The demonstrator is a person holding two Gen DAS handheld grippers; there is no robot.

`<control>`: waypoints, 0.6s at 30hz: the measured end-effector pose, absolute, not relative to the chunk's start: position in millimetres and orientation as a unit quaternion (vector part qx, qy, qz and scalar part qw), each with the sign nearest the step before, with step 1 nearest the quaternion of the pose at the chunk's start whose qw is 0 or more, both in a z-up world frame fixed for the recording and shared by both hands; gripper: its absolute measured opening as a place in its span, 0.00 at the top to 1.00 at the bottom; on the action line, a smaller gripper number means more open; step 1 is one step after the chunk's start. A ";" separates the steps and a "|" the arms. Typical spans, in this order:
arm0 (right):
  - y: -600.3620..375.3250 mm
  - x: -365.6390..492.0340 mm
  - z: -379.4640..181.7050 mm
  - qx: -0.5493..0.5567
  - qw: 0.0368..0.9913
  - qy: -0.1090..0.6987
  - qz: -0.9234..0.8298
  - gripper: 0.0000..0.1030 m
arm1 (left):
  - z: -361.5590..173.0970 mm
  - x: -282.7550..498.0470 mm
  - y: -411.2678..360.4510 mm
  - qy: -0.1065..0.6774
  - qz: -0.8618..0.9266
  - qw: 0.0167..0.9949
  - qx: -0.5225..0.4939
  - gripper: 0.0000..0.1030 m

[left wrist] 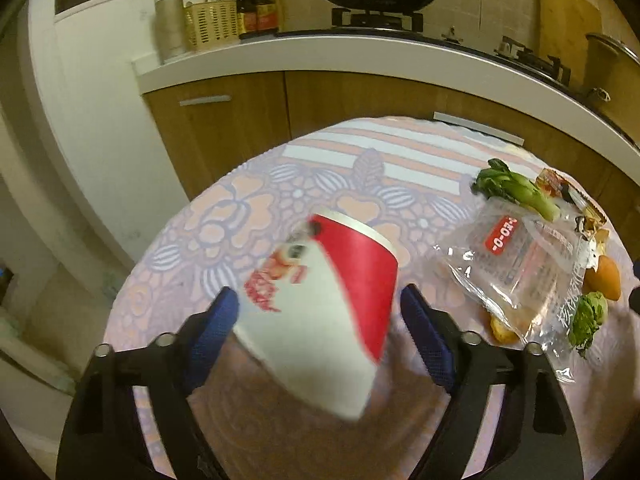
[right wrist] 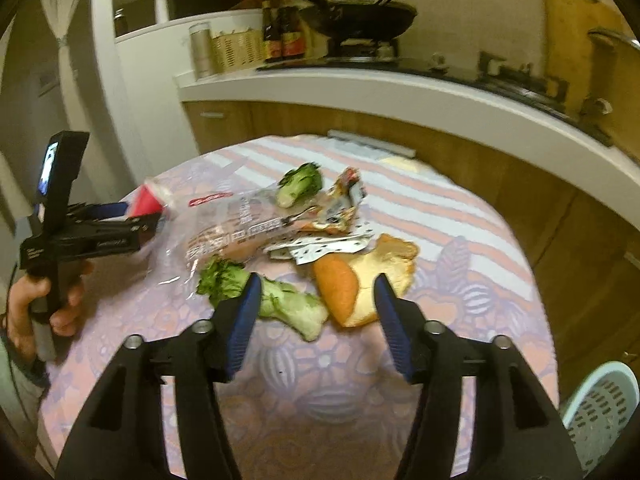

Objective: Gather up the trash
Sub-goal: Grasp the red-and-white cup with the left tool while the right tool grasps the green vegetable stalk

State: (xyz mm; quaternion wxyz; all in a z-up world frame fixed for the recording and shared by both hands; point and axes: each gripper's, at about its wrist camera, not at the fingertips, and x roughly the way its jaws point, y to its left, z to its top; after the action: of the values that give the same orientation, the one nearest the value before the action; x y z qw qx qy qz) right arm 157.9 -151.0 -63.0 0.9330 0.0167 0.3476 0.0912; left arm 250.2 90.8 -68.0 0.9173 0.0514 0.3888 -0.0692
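Cup between claws as table trash is gathered

Left claw point(left wrist: 320, 304) straddles the paper cup point(left wrist: 324, 304), jaws apparently loose; right claw point(right wrist: 316, 292), open, hovers lower centre over vegetable stalk point(right wrist: 292, 308), closing next.

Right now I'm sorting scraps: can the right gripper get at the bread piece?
Probably yes: the right gripper is open, the bread piece lies uncovered just ahead, though a vegetable stalk lies alongside.
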 end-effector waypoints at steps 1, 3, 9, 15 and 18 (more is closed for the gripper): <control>-149.4 160.2 -64.2 0.009 0.930 0.354 0.102 0.42 | -68.1 249.9 90.8 0.387 -0.068 0.918 0.051 0.28; -144.4 162.3 -66.3 -0.006 0.925 0.362 0.119 0.42 | -66.6 247.8 91.1 0.380 -0.070 0.921 0.049 0.33; -129.6 166.3 -69.8 -0.039 0.911 0.375 0.168 0.42 | -50.9 237.5 95.1 0.356 -0.076 0.931 0.027 0.51; -115.5 180.2 -78.8 -0.095 0.896 0.391 0.188 0.42 | -44.8 234.3 99.6 0.348 -0.077 0.934 0.009 0.55; -103.4 185.6 -82.9 -0.124 0.890 0.395 0.192 0.42 | -41.0 233.0 104.9 0.343 -0.078 0.936 -0.003 0.58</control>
State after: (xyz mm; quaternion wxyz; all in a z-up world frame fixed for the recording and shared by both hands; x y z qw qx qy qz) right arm 185.6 -103.4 -82.9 0.8897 -0.1239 0.3953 0.1920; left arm 233.0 104.9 -41.0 0.9360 -0.0031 0.3433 -0.0781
